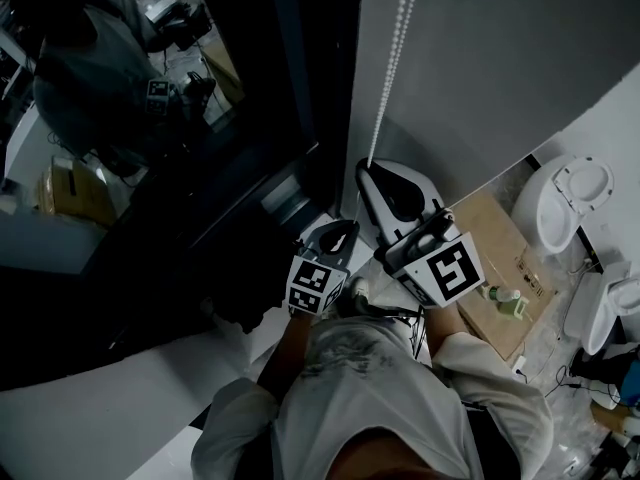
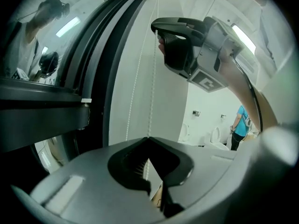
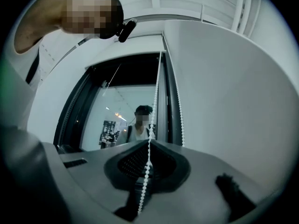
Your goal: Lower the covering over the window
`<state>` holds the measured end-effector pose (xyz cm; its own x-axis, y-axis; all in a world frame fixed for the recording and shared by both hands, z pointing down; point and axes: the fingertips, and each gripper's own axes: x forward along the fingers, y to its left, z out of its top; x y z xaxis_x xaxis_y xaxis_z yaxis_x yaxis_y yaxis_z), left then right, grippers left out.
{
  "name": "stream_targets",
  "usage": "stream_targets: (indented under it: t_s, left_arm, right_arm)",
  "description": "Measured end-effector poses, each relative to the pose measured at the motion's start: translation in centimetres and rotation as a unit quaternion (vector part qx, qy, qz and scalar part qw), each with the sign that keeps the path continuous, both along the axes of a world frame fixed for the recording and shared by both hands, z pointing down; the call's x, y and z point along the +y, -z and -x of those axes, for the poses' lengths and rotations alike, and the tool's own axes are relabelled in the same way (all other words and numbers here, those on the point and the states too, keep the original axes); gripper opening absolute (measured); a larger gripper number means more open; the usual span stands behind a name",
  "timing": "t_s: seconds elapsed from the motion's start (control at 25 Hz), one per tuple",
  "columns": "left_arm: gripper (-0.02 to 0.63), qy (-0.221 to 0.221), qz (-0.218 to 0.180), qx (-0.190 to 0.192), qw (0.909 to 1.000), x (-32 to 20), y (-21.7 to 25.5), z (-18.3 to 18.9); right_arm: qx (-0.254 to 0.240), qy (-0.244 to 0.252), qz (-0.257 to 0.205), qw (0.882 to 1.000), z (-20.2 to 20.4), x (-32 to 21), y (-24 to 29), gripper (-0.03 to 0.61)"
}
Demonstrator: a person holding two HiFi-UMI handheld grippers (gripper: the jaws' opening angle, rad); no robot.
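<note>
A white bead chain point(image 1: 392, 63) hangs beside the dark window point(image 1: 190, 178), along a pale wall. My right gripper point(image 1: 369, 167) is the higher one and is shut on the chain; in the right gripper view the beads point(image 3: 155, 97) run down into its closed tips point(image 3: 150, 142). Just below and left of it, my left gripper point(image 1: 345, 228) is also shut on the chain. In the left gripper view a strand point(image 2: 151, 78) enters its tips point(image 2: 148, 138), with the right gripper point(image 2: 187, 45) above. A second strand point(image 2: 132, 92) hangs free. The covering itself is not clearly in view.
The glass reflects a person point(image 1: 95, 78). A white sill point(image 1: 110, 398) runs below the window. On the floor at right lie a cardboard sheet point(image 1: 490, 258) with a green bottle point(image 1: 507, 301), and white toilets point(image 1: 572, 200). A person in blue point(image 2: 240, 125) stands far off.
</note>
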<state>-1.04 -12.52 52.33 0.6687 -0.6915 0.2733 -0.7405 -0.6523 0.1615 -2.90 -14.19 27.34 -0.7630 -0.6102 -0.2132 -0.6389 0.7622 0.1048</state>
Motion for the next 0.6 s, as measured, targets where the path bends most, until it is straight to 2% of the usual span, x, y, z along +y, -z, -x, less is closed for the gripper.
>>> stream_targets:
  t_s: [0.24, 0.36, 0.48, 0.6]
  left_arm:
    - [0.012, 0.002, -0.007, 0.003, 1.0, 0.4, 0.5, 0.7]
    - [0.021, 0.006, -0.019, 0.02, 0.9996, 0.6, 1.8, 1.3]
    - [0.041, 0.011, -0.037, 0.043, 0.9983, 0.3, 4.1, 2.2]
    - [0.058, 0.018, -0.061, 0.062, 0.9961, 0.1, 6.8, 3.2]
  right_arm:
    - [-0.031, 0.02, 0.015, 0.999, 0.1, 0.3, 0.0, 0.018]
    - [-0.055, 0.027, 0.031, 0.998, 0.1, 0.2, 0.3, 0.018]
    - [-0.022, 0.028, 0.036, 0.999, 0.5, 0.1, -1.6, 0.017]
    - [-0.022, 0.03, 0.053, 0.998, 0.9, 0.1, -2.8, 0.018]
